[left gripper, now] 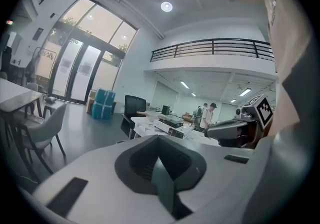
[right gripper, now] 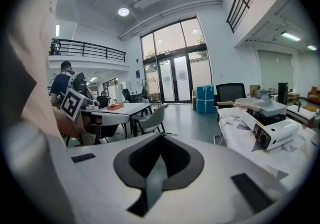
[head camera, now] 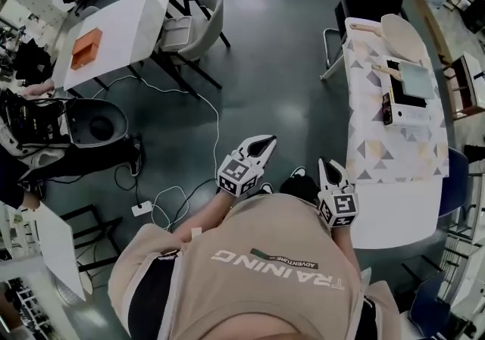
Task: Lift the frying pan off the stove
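Since approach hasn't begun, left tongs (head camera: 264,141): closed, empty, parked at torso (head camera: 273,270)
right tongs (head camera: 328,167): closed, empty
frying pan (head camera: 416,79): on stove (head camera: 399,109), well apart

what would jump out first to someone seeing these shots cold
The left gripper and right gripper, both shut and empty, sit close to the person's chest at the bottom of the head view. At right is a long table with a patterned cloth, where the frying pan rests on the stove, far from both grippers. An orange box stands out on the white table at upper left.
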A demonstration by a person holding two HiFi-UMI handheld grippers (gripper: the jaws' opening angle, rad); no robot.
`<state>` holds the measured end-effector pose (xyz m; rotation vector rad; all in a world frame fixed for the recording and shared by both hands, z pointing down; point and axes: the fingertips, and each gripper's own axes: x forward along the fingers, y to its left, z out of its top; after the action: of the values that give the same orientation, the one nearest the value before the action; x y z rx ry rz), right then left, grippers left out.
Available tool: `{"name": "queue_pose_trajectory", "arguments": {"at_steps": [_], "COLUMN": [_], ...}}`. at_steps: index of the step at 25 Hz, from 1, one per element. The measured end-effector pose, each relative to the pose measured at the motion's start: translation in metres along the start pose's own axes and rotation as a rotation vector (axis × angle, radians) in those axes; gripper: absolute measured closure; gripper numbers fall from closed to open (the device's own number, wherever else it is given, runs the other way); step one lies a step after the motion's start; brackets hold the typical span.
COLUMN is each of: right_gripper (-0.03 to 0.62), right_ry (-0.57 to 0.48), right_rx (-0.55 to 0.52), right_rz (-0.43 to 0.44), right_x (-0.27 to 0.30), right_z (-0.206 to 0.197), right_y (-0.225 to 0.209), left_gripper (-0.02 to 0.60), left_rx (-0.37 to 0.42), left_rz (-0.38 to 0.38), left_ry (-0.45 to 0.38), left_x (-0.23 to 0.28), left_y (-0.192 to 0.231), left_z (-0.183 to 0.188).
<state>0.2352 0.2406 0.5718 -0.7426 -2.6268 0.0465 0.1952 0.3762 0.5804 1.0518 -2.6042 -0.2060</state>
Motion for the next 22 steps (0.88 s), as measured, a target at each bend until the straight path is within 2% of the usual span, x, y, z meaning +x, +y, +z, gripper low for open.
{"name": "queue_pose_trajectory", "arguments": {"at_steps": [8, 14, 19, 22], "right_gripper": [0.597, 0.597, 0.597, 0.597], "right_ry": [0.014, -0.001, -0.021, -0.016], "right_rx": [0.047, -0.051, 0.027, 0.016], "right_rz": [0.045, 0.089, 0.089, 0.059], "right_x": [0.063, 0.121, 0.148, 0.165], "right_z": [0.001, 0.035, 0.054, 0.057], "right_y": [-0.045, -0.092, -0.149, -0.181], "left_gripper": [0.581, 0.581, 0.581, 0.581], "left_rx": [-0.02, 0.014, 0.039, 0.031], "left_rz": [0.0, -0.028, -0.063, -0.091], "left_ry": [0.023, 0.063, 0.066, 0.055], "left_x": [0.062, 0.129, 0.195, 0.228], "left_y": [0.02, 0.037, 0.038, 0.038], "left_z": [0.006, 0.045, 0.079, 0.09]}}
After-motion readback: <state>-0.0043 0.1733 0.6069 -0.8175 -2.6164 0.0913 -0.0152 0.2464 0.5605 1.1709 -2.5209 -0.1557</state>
